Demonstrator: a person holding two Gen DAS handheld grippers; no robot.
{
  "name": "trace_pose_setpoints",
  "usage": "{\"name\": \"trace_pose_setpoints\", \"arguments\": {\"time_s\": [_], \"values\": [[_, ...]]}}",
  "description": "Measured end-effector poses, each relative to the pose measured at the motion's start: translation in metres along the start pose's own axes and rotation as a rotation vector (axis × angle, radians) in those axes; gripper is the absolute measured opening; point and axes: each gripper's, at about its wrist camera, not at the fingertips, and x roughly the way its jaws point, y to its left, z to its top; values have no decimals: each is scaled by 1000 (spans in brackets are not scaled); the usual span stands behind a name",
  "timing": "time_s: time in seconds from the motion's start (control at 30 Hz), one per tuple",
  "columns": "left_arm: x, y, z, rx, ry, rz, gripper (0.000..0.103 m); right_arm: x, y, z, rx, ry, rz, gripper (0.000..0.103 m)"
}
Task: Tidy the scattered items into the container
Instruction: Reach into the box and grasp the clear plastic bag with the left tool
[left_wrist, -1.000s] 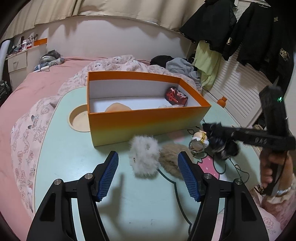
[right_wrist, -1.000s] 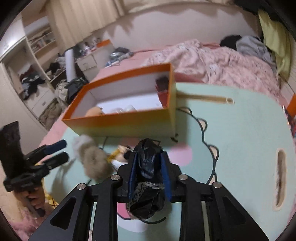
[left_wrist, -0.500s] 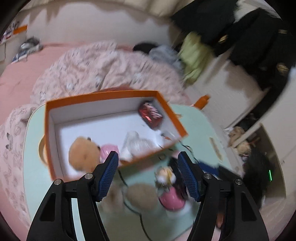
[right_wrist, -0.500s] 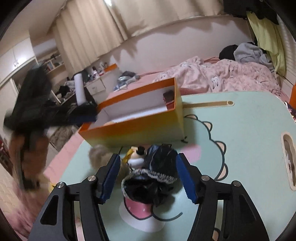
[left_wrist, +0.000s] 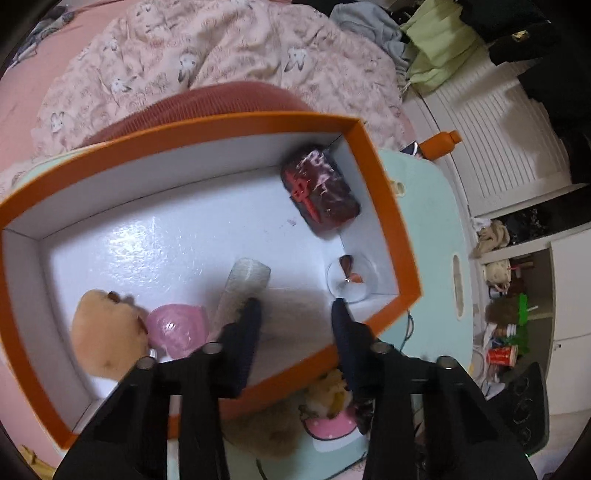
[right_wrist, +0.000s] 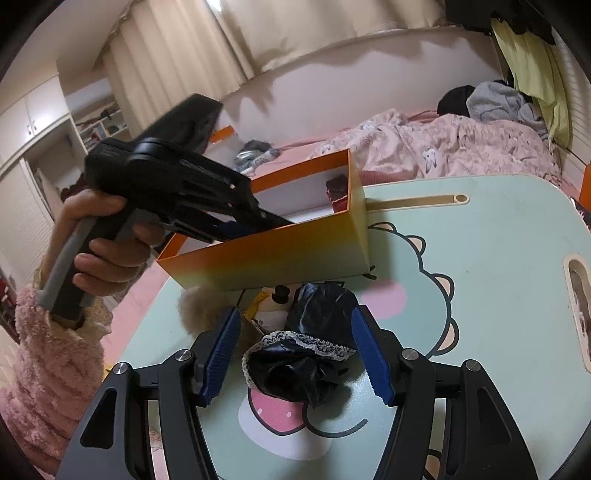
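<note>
Change: your right gripper (right_wrist: 295, 350) let go, half open round black lace-trimmed pouch (right_wrist: 306, 354); left gripper (left_wrist: 295, 317) now over orange cardboard box (left_wrist: 388, 206), jaws closing, empty. Pouch + fluff still to box.

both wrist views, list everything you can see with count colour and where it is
cardboard box: 1, orange outside, white inside, on the table
glossy pouch: 1, dark red, far corner of the box
plush toy: 1, tan, near end of the box
rounded plastic item: 1, pink, in the box beside the plush toy
clear disc: 1, transparent, by the box's end wall
black lace-trimmed bundle: 1, black, on the table between the right gripper's fingers
fluffy pom-pom: 1, beige, on the table by the box
folding table: 1, mint green, cartoon print
left gripper: 1, black, over the box, jaws closing, nothing between them
right gripper: 1, black with blue pads, open
</note>
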Motion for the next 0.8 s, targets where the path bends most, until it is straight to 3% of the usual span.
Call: {"name": "trace_pose_setpoints", "arguments": {"time_s": [0.2,0.43,0.63,0.8], "values": [[6,4,4,-10,4,47,34,1,-2,0,9,3,1,63],[-8,18,15,-30,-100,83,30,0,-5,0,17,3,4,63],[-53,19,11,-24,-213,19,30,1,-4,-1,12,7,1,63],[-101,10,-20,36,-345,-33,30,0,-4,-2,13,-1,-5,63]]}}
